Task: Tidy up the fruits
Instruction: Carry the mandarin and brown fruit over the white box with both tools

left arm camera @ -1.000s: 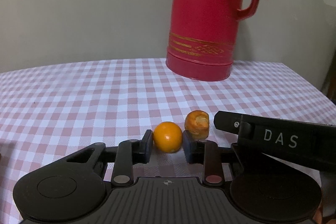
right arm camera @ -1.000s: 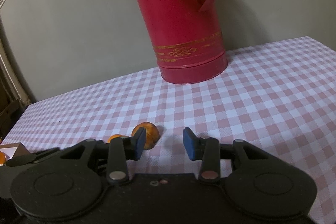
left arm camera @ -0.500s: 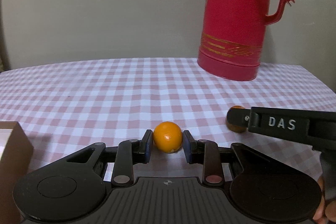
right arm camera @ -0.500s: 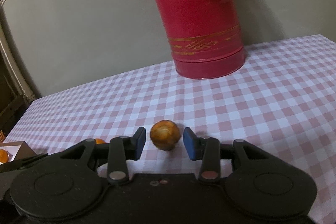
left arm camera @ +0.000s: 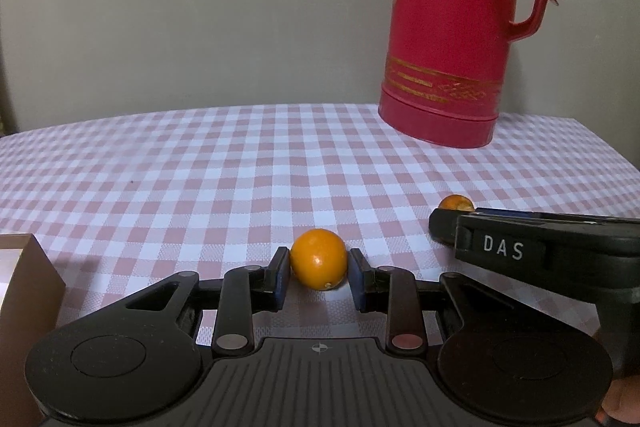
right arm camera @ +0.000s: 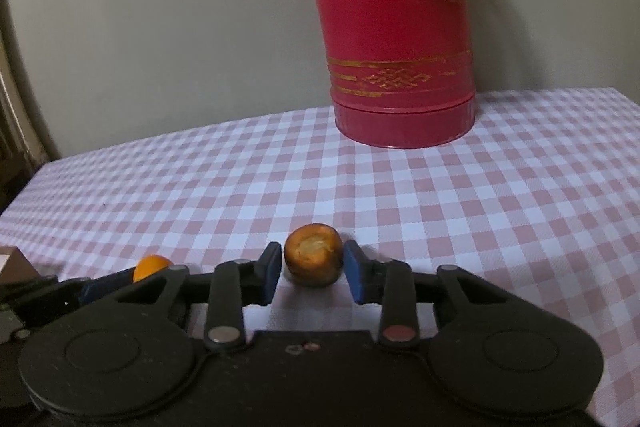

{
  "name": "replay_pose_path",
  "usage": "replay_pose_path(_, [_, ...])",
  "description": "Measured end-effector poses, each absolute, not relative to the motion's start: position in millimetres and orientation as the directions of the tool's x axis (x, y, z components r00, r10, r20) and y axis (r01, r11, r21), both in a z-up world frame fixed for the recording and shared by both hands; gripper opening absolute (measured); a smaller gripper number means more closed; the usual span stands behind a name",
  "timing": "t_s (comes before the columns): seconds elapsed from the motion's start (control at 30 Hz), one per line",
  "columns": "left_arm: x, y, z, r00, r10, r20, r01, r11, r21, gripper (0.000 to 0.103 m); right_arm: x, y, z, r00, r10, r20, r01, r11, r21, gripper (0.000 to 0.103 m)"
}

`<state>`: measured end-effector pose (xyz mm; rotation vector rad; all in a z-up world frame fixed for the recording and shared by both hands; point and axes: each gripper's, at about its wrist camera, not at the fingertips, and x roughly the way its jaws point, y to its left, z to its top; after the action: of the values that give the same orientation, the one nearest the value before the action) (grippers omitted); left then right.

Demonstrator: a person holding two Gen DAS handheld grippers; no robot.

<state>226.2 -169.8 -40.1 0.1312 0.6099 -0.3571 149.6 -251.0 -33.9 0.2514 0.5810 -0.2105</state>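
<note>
Two fruits caught over the pink-checked table (left arm camera: 240, 163).
The left gripper (left arm camera: 319, 277) clenches a smooth round orange (left arm camera: 318, 259); the right gripper (right arm camera: 311, 273) is closing its jaws around a browned, scarred orange fruit (right arm camera: 313, 259), which might roll free.

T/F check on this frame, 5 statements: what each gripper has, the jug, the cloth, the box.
1. The left gripper is shut on the bright orange fruit. True.
2. The right gripper has nothing between its fingers. False: the browner fruit with a pale scuffed patch sits between them and the jaws are closing on it.
3. The red jug stands upright at the far side of the table. True.
4. The tablecloth is plain white. False: it is pink and white checked.
5. The brown box sits to the right of the left gripper. False: it is at the left edge of the left wrist view.
</note>
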Motion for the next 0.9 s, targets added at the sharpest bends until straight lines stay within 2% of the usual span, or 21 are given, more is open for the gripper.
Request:
replay_pose_path(0.43, [211.2,-155.6,-32.0,0.791,-0.277,-0.546,0.338,0.941,0.011,0.031,130.7,-243.3,-22.6,0.841,-0.071,-0.536,0.231,0.944,0.237,0.023])
replay_pose_path(0.9, [162.0,-124.1,-20.8,0.794,-0.271,-0.544,0.346,0.937,0.037,0.031,88.6,-204.3,-14.5,0.842,0.001,-0.54,0.134,0.968,0.212,0.023])
